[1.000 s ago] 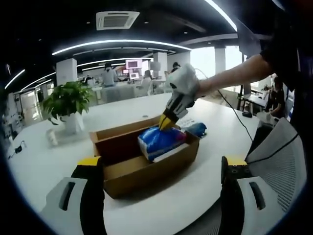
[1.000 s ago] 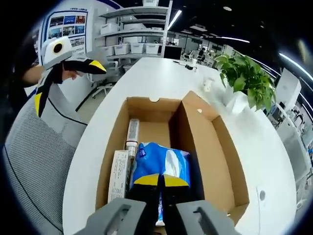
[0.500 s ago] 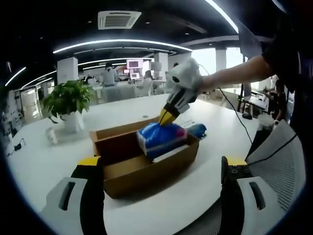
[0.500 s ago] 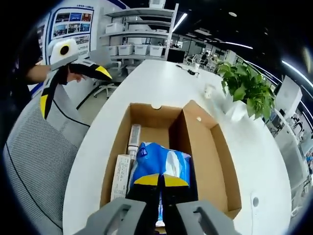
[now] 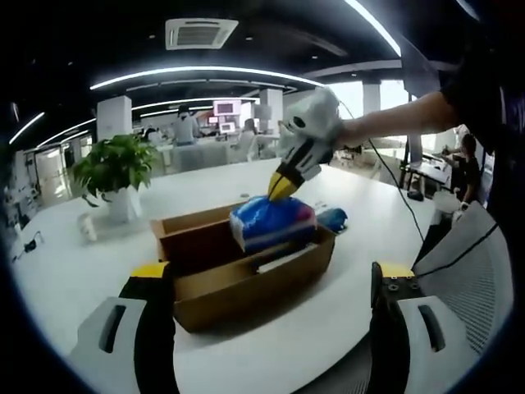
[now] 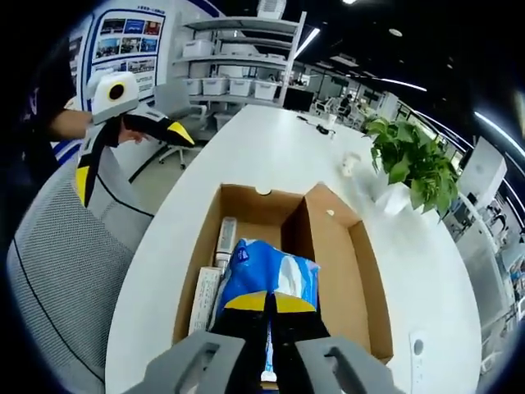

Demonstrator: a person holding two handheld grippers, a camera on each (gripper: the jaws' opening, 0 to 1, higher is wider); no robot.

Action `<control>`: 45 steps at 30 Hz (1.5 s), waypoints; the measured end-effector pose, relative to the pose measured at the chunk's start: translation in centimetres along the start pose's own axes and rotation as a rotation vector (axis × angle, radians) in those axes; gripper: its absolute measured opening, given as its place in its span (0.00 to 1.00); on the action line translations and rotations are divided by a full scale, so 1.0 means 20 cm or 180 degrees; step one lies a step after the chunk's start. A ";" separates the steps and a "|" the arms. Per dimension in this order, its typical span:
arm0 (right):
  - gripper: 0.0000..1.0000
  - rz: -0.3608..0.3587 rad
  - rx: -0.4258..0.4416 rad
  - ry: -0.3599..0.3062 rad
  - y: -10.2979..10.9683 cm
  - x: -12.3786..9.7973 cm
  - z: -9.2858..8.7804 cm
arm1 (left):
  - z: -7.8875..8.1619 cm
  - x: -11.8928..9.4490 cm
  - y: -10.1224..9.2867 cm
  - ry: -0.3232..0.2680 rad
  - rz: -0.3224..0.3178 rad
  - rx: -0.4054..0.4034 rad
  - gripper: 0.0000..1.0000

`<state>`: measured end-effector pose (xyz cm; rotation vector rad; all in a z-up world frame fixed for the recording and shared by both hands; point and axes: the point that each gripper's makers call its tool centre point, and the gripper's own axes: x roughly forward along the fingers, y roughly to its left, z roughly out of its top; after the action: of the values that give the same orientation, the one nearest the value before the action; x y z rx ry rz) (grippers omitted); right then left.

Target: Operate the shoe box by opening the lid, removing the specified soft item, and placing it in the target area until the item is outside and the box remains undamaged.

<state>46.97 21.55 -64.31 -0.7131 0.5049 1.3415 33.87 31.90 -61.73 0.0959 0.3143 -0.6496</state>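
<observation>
The yellow-tipped fingers (image 6: 246, 302) of the right gripper (image 6: 269, 304) are pinched together on the near end of a blue and white soft pack (image 6: 271, 275), which sticks out forward from between them, its far end angled away over the open shoe box (image 6: 361, 279). From the left gripper view the same right gripper (image 5: 281, 187) comes down from above on an outstretched arm (image 5: 394, 123), its tips biting the top of the soft pack (image 5: 272, 223), and the pack sits lifted so that most of it shows above the box's rim while its underside is at or just inside the opening of the shoe box (image 5: 238, 283). The cardboard box stands on a white table (image 5: 74, 271) with its lid folded open to the side, and a long white carton (image 6: 205, 291) and a slim tube-like item (image 6: 225, 238) lie along the inside wall next to the pack. The left gripper (image 5: 271, 283) hangs short of the box with its two yellow-capped jaws spread wide apart and nothing between them; in the right gripper view it (image 6: 123, 135) is held off the table's edge above a grey mesh chair (image 6: 66, 271). A potted green plant (image 5: 111, 168) stands on the far side of the table.
</observation>
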 end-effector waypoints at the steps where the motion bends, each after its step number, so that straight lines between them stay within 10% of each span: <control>1: 0.00 -0.0007 -0.0014 -0.0009 0.00 -0.01 0.01 | 0.00 0.00 0.00 0.0000 -0.0006 -0.0011 0.99; 28: 0.00 -0.0055 -0.0197 -0.0094 -0.02 -0.21 0.10 | 0.01 0.00 -0.03 -0.0011 -0.0023 -0.0030 0.99; 45: 0.00 -0.0109 -0.0352 0.0051 -0.02 -0.36 0.00 | 0.02 0.01 -0.05 0.0014 -0.0058 0.0000 0.99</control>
<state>46.16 16.59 -59.19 -0.8202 0.4319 1.3402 33.52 30.93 -61.45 0.0945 0.3198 -0.6675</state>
